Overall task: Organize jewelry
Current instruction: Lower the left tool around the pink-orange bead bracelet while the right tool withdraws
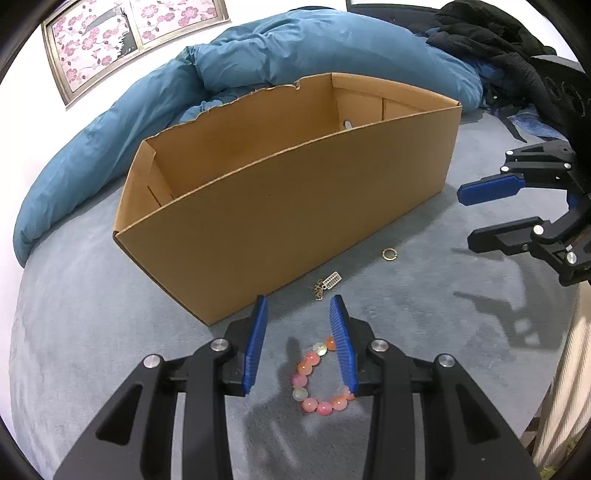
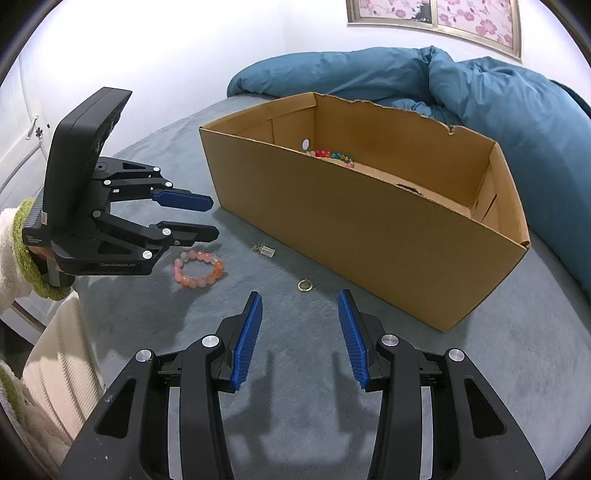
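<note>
Claws come first, nearest the cameras, both spread wide and holding nothing. The left claw [image 1: 298,306] hangs low over the pink bead bracelet [image 1: 320,376], which lies flat on the grey bed cover [image 1: 92,350]; in the left wrist view the right-hand pad [image 1: 343,343] overlaps the bracelet's near right beads, so the loop seems to sit partly between the fingers, probably lined up for a pinch on one side of it. Whether a pad already touches the beads I cannot tell.

The right claw [image 2: 300,295] hovers apart from the cover, aimed at the small gold ring [image 2: 305,285] just beyond its tips. That spacing suggests each hand has taken its own piece.

Between bracelet and ring, a little farther off, lies a small charm on a short chain [image 2: 265,250], close to the near wall of the cardboard box [image 2: 369,236]. The box stands open-topped, its far wall torn along the edge, and a multicoloured bead bracelet [image 2: 334,155] already rests inside, so it looks like the collecting place.

The near wall stands high beside the loose pieces, so anything picked up must be lifted over it. The soft cover may let the thin ring sink, making a clean grip harder. Beyond the box a blue duvet [image 2: 480,85] is heaped along the bed, with dark clothing [image 1: 498,33] at the far right.
</note>
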`<state>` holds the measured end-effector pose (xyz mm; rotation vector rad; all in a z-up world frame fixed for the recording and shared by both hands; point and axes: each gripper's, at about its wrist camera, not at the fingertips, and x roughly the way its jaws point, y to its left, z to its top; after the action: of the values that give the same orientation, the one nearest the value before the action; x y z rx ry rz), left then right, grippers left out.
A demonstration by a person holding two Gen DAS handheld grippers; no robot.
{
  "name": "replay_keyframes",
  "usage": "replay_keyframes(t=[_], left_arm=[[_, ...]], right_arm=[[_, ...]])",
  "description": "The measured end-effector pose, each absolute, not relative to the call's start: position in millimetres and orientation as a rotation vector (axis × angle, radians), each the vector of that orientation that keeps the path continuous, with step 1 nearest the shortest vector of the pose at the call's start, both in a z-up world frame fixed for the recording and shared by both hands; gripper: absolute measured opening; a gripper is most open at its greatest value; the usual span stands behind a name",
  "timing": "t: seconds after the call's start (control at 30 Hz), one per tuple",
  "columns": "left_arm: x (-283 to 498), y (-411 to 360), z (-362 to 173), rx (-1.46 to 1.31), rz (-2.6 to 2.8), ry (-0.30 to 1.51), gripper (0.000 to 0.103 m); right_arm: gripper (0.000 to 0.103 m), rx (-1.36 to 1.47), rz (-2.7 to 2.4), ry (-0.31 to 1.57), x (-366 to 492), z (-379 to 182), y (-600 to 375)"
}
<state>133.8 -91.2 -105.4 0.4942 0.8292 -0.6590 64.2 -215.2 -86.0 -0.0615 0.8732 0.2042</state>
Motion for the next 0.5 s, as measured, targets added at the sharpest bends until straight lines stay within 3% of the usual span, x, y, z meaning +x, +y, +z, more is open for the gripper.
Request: replay_keyframes(t=[0.5], left_arm=[[144.1, -93.7, -115.6, 0.531, -0.639, 0.835, 0.034]], right_arm=[[0.041, -0.063, 0.222, 0.876, 74.7, -91.3, -215.1]])
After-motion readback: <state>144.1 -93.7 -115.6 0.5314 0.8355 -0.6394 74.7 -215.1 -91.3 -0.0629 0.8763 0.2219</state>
